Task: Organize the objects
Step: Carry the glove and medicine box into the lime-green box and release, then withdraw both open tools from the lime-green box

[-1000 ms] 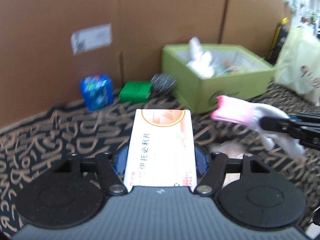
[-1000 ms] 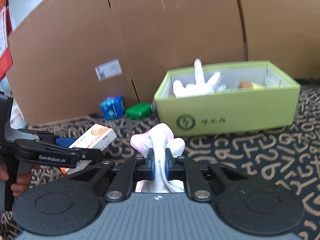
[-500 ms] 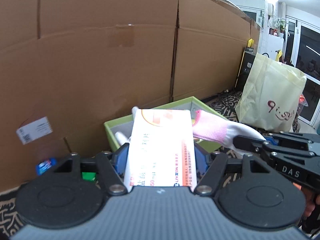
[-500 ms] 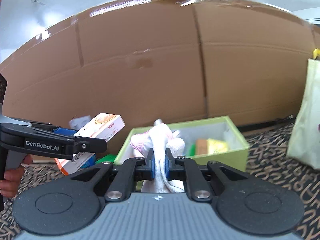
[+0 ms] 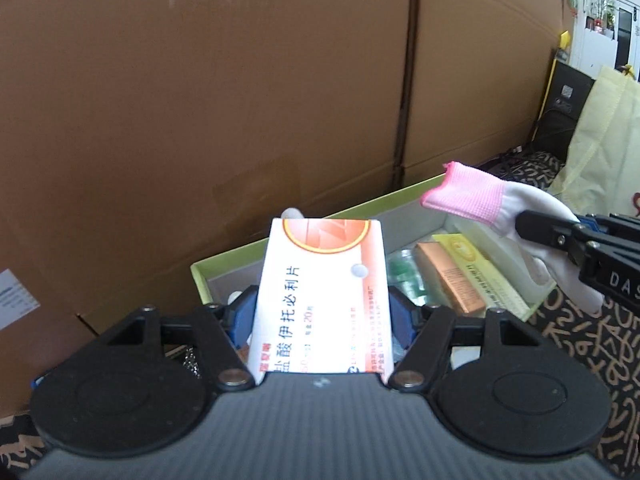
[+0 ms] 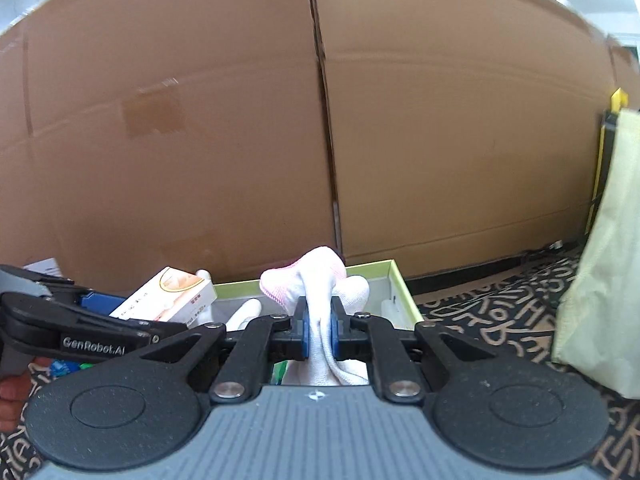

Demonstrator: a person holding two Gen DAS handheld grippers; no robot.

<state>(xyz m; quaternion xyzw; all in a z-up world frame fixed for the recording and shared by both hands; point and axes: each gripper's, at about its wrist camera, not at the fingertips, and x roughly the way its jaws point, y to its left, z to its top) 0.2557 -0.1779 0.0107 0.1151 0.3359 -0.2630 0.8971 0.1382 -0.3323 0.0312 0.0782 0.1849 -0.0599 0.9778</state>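
White and orange, the medicine box (image 5: pixel 324 300) sits clamped between the left gripper (image 5: pixel 322 316)'s 2 fingers, above the green box (image 5: pixel 360 210) ahead of them. To its right, the right gripper (image 6: pixel 319 330)'s fingers pinch the pink-cuffed glove (image 6: pixel 320 280) over that box.

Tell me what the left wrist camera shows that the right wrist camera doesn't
Only the left wrist view shows what lies in the green box: a copper carton beside a yellow carton, plus the printed face of the medicine box clamped in the left gripper.

Only the right wrist view shows the right gripper head-on, shut on the white glove, and a hand at the left edge.

Both show the medicine box, the pink-cuffed glove, the green box, the cardboard wall and a pale yellow bag.
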